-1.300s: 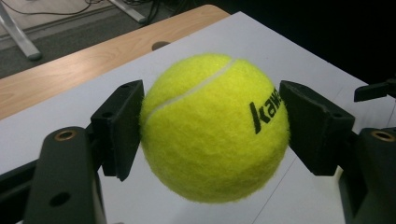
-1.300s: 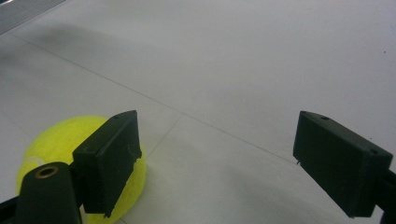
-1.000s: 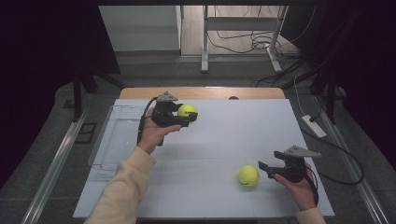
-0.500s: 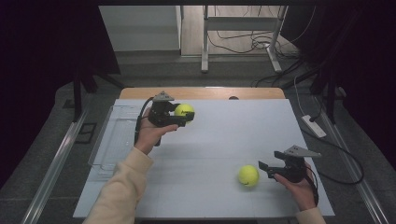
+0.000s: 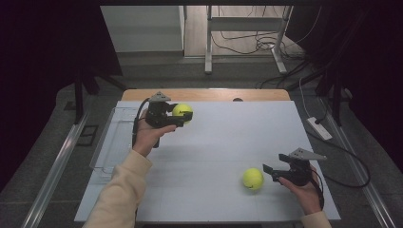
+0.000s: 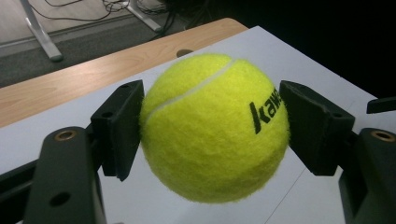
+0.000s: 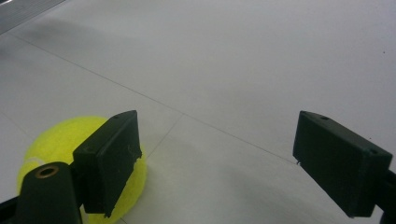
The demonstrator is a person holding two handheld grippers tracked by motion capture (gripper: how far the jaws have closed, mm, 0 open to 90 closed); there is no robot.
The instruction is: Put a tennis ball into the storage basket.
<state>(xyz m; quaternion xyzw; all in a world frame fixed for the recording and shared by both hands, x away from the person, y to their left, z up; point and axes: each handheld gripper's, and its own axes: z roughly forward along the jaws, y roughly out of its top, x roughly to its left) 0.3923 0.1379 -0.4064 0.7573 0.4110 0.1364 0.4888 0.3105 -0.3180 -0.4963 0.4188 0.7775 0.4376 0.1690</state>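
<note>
A yellow tennis ball [image 5: 182, 111] [image 6: 215, 128] is held above the white table, at its far left, between the pads of my left gripper [image 5: 181, 117] [image 6: 212, 130], which is shut on it. A second yellow tennis ball [image 5: 253, 178] [image 7: 65, 154] rests on the table at the near right. My right gripper [image 5: 270, 173] [image 7: 215, 163] sits just right of that ball, jaws wide open and nothing between them; in the right gripper view the ball lies behind the left jaw, outside the gap.
A clear plastic tray [image 5: 110, 142] lies along the table's left edge, beside the person's left forearm. A wooden strip [image 5: 209, 94] borders the far edge of the white tabletop [image 5: 223, 142]. Cables and a power strip [image 5: 319, 127] lie on the floor at the right.
My left gripper with its ball has drifted slightly to the left. The right gripper and the ball on the table have stayed put.
</note>
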